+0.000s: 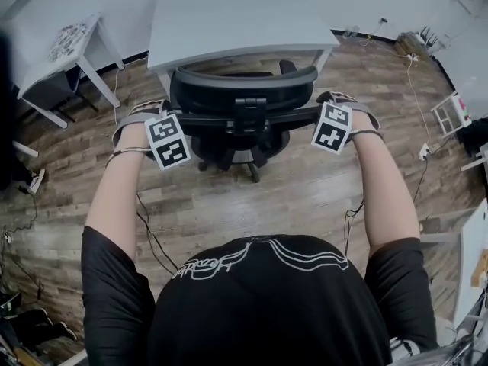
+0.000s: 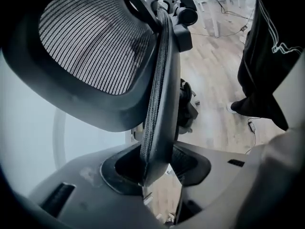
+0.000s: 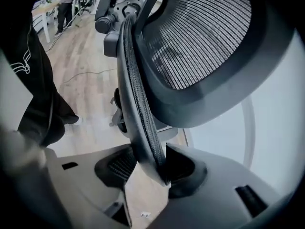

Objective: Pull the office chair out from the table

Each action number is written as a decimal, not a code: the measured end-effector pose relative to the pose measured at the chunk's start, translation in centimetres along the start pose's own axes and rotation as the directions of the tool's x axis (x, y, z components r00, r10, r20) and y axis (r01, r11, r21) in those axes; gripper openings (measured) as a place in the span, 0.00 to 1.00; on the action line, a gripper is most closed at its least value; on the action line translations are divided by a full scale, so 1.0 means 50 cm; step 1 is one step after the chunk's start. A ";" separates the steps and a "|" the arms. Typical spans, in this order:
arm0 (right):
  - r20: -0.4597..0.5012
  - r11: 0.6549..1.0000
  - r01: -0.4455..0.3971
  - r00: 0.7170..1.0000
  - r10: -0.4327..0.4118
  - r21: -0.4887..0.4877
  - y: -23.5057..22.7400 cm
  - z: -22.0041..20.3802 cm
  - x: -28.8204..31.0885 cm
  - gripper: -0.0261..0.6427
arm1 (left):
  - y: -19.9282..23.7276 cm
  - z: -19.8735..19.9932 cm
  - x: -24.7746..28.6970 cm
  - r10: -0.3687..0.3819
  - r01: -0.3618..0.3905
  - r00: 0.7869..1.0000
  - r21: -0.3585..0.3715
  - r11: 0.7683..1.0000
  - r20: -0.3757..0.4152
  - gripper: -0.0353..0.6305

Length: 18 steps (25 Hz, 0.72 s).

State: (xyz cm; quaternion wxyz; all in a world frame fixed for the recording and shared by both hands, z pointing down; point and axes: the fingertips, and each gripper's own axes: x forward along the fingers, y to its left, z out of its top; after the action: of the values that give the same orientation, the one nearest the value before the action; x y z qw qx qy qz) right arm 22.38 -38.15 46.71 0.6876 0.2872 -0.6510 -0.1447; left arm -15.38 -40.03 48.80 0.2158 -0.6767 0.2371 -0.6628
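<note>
Head view: a small white side table (image 1: 72, 40) is seen at the far left on the wood floor (image 1: 290, 197). Just to its right, the left gripper (image 1: 155, 126) is held out on a bare forearm, with its marker cube turned upward. It is placed at the left end of the backrest (image 1: 242, 82) of the office chair (image 1: 244, 120).

The office chair is set at the middle of the picture. Its backrest is turned toward the person, and its front is tucked under the near edge of the white table (image 1: 236, 17). Its wheeled base is seen on the floor below.

The right gripper (image 1: 335, 117) is placed at the right end of the backrest, level with the left one. Cables and a white rack (image 1: 451, 113) are scattered at the far right. A black shirt (image 1: 259, 303) with white line print fills the lower edge.

Left gripper view: the thin edge of the backrest is pinched between the two grey jaws and runs upright through the gap. The mesh panel is spread out to its left and the floor to its right.

Right gripper view: the opposite edge of the backrest is likewise clamped between the jaws. The floor is seen at the left, and the mesh panel and the white table at the right.
</note>
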 end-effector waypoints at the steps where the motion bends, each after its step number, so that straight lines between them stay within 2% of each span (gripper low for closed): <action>1: -0.002 1.000 -0.005 1.000 0.005 0.001 0.012 -0.005 -0.006 0.35 | -0.011 0.001 -0.007 0.000 0.000 1.000 0.002 1.000 0.000 0.29; 6: -0.001 1.000 0.023 1.000 -0.023 0.004 0.054 -0.019 -0.042 0.35 | -0.053 0.002 -0.043 0.009 -0.009 1.000 0.008 1.000 -0.008 0.29; 10: 0.055 0.997 0.077 0.995 -0.077 0.008 0.085 -0.027 -0.076 0.36 | -0.087 0.004 -0.072 0.015 -0.014 1.000 0.008 1.000 -0.021 0.29; 16: 0.075 0.995 0.098 0.992 -0.099 0.014 0.225 -0.062 -0.136 0.36 | -0.225 0.002 -0.136 0.016 -0.016 0.999 0.012 1.000 -0.032 0.29; 18: 0.083 0.995 0.101 0.991 -0.102 0.010 0.244 -0.066 -0.160 0.36 | -0.246 0.000 -0.158 0.005 -0.005 0.999 0.011 1.000 -0.032 0.29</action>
State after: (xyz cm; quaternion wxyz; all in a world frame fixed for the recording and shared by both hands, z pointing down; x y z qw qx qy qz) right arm 22.57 -23.24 47.37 0.6507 0.3156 -0.6641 -0.1894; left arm -15.01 -25.49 49.98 0.2174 -0.6643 0.2387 -0.6742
